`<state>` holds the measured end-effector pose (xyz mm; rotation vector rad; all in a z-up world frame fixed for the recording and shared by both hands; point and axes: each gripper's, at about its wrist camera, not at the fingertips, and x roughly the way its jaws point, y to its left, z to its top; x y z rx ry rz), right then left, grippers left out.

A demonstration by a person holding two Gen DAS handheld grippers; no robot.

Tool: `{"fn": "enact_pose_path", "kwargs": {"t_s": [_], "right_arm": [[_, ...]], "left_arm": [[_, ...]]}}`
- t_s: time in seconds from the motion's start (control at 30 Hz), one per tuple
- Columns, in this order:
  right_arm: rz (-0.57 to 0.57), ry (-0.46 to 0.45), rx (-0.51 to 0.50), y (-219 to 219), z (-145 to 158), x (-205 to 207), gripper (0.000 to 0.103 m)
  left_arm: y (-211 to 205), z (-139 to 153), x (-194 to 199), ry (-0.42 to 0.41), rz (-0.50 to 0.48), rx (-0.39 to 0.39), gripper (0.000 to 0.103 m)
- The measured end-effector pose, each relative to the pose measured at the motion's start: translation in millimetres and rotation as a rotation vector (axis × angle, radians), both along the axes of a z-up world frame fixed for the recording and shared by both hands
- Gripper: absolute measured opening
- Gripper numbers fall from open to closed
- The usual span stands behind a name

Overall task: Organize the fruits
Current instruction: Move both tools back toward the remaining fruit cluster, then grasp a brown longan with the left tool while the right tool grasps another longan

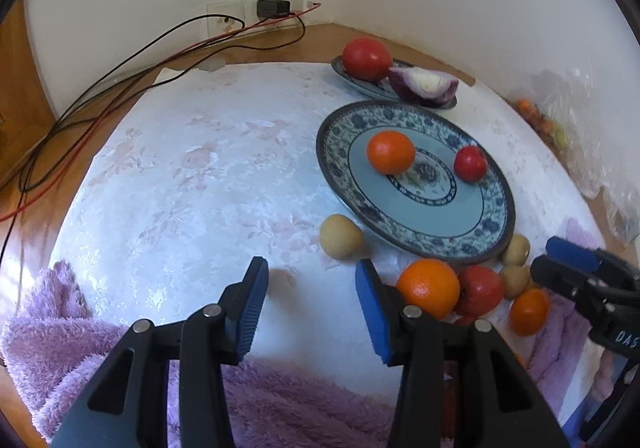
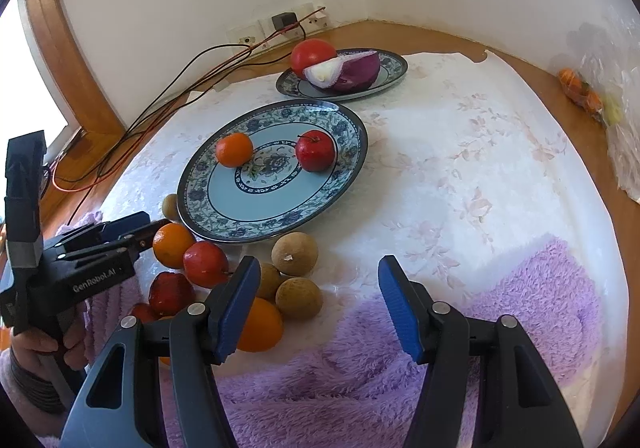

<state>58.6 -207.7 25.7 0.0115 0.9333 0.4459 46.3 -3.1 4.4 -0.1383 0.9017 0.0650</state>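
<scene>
Awaiting pickup, loose fruit [image 2: 208, 264] lies clustered near the large patterned plate [image 2: 224, 208]. Left gripper [image 1: 312, 304] and right gripper [image 2: 316, 300] both gape, empty. Recommend centring the jaws over one orange [image 1: 428, 288], avoiding neighbours.

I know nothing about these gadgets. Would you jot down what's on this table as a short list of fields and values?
Near plate: blue-patterned round china plate holding a small orange mandarin and a small red apple-like fruit
Far plate: smaller blue-patterned plate with a red tomato and a cut purple onion
Loose pile: oranges, red fruits, round tan fruits in front of near plate
Cloth: fluffy lilac towel
Left gripper: open, empty
Right gripper: open, empty
</scene>
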Motion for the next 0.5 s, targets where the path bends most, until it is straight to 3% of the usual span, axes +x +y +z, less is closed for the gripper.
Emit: {"fn": "enact_pose_path", "kwargs": {"t_s": [0.23,0.33,0.5], "right_arm": [[0.0,0.006,0.005,0,-2,2,0.063],[-0.001,0.003,0.005,0,-1,2,0.063],[-0.006,0.005,0.006,-1,-2,4,0.063]], "left_arm": [[-2,5,10,-0.009,-0.026,-0.027,0.047],[1,4,18,-0.004,-0.012,0.014,0.047],[9,-3,23,-0.004,-0.017,-0.007,0.045]]}}
